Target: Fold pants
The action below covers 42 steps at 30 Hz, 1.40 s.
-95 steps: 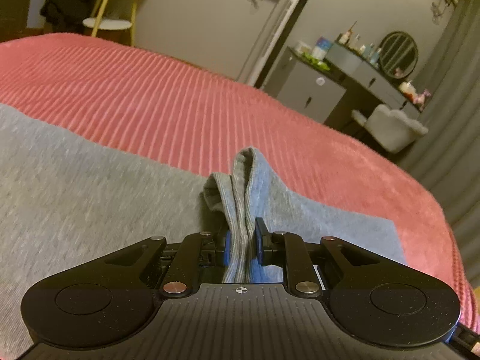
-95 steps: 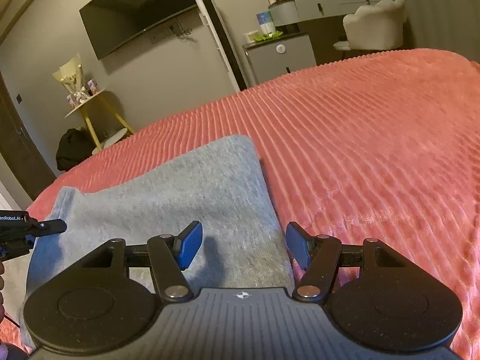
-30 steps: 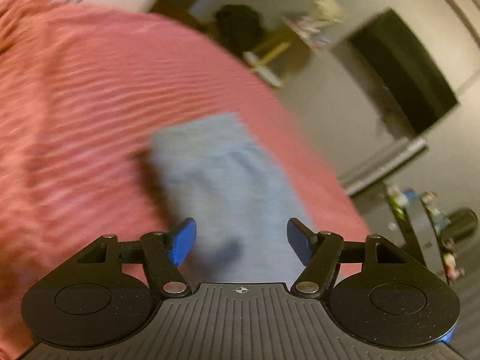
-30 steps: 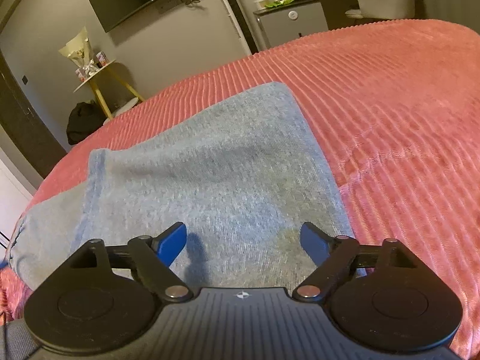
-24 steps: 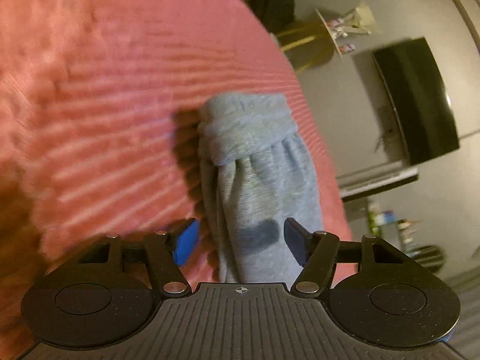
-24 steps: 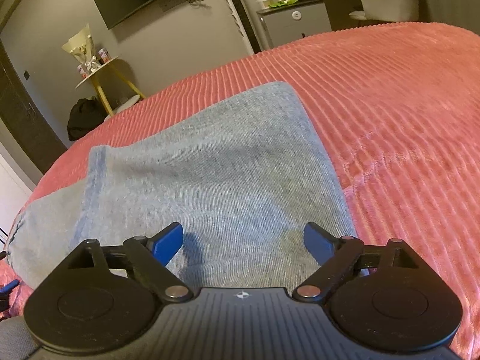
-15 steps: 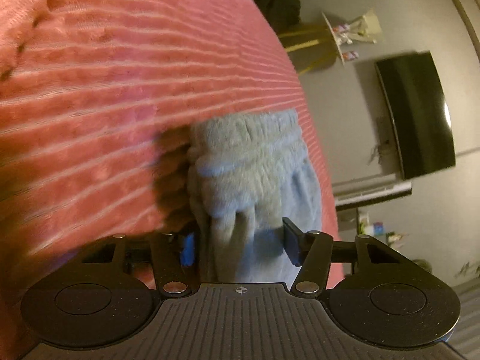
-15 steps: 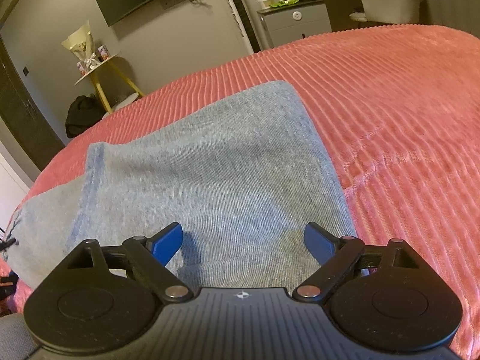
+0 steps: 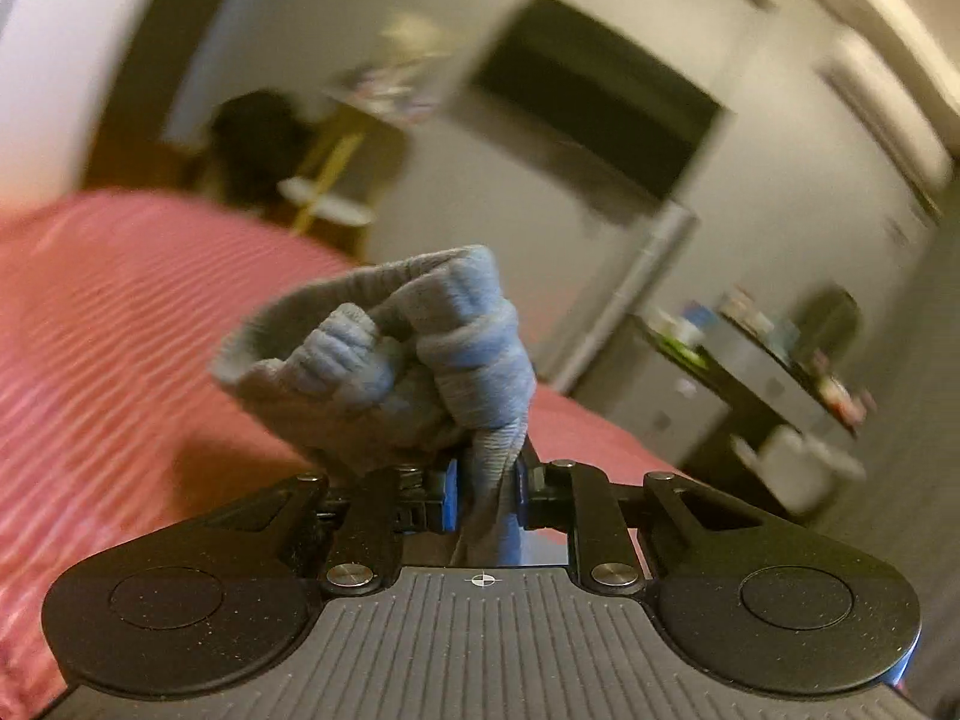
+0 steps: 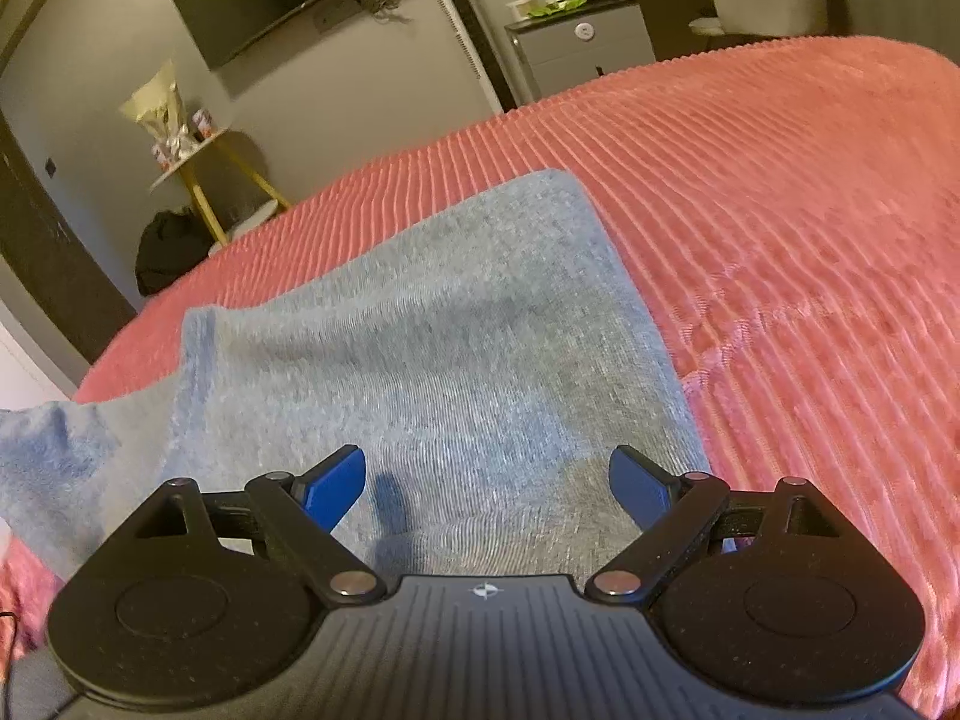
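Grey knit cloth is now bunched between the left tongs (image 9: 485, 495), and this is the main change: half a second ago the blue pads were only coming around the gathered end of the pants (image 9: 414, 360) where it lay on the bed (image 9: 108, 324), and one second ago they stood wide above it. Now the jaws are closing on that end, the cloth is pinched between them, and the bunch is raised off the pink ribbed cover, with the room behind it blurred. The rest of the pants (image 10: 432, 348) lies flat on the bed (image 10: 780, 228) in the right wrist view, only its left edge (image 10: 54, 444) looks lifted and soft. The right tongs (image 10: 486, 483) are wide as before, just above the flat cloth, holding nothing; they did not change place in this second. I judge that the grasp for the next fold is made, so the lifted end can be carried over the flat part. If the pinch takes only one layer, the fold may come out uneven.
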Available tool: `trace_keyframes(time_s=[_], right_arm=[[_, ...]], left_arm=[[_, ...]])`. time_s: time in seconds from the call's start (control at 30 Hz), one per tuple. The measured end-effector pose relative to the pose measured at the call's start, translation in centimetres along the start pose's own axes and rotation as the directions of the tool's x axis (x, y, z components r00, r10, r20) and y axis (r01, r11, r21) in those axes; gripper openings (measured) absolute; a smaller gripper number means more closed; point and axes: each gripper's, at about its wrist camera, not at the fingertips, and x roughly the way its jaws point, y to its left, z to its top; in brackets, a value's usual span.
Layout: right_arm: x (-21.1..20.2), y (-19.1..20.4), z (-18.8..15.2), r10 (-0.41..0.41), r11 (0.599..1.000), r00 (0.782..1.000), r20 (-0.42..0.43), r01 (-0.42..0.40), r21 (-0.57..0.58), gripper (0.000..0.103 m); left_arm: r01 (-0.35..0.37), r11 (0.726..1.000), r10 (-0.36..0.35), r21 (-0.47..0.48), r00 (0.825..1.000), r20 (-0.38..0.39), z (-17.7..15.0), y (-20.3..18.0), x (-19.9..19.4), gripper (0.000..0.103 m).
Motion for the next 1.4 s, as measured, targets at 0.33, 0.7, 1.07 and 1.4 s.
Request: trace_keyframes(time_s=[0.33,0.7,1.07,1.4], right_arm=[[-2.6,-1.8,0.4,0.077,0.987,0.994,0.077,-0.087,0.134,0.089],[-3.3,-2.8,0.6,0.156,0.961,0.982,0.106,-0.175,0.213,0.089],[2.7,-0.3,2.7,0.403,0.879,0.909,-0.108,-0.351,0.323,0.089],[7.8,2.6,3.6,0.401,0.835,0.912,-0.088,-0.324,0.445,0.051]], left_arm=[[0.250,0.917,-0.185,0.310,0.957,-0.226,-6.5,-16.4,1.7,0.019],[0.485,0.691,-0.214,0.536,0.845,-0.490,-16.0,-25.4,3.2,0.042],[-0.077,0.965,0.192,0.251,0.858,-0.476,-13.1,-13.9,3.6,0.067],[-0.200,0.936,0.330,0.291,0.790,-0.517,-14.4,-12.2,5.0,0.073]])
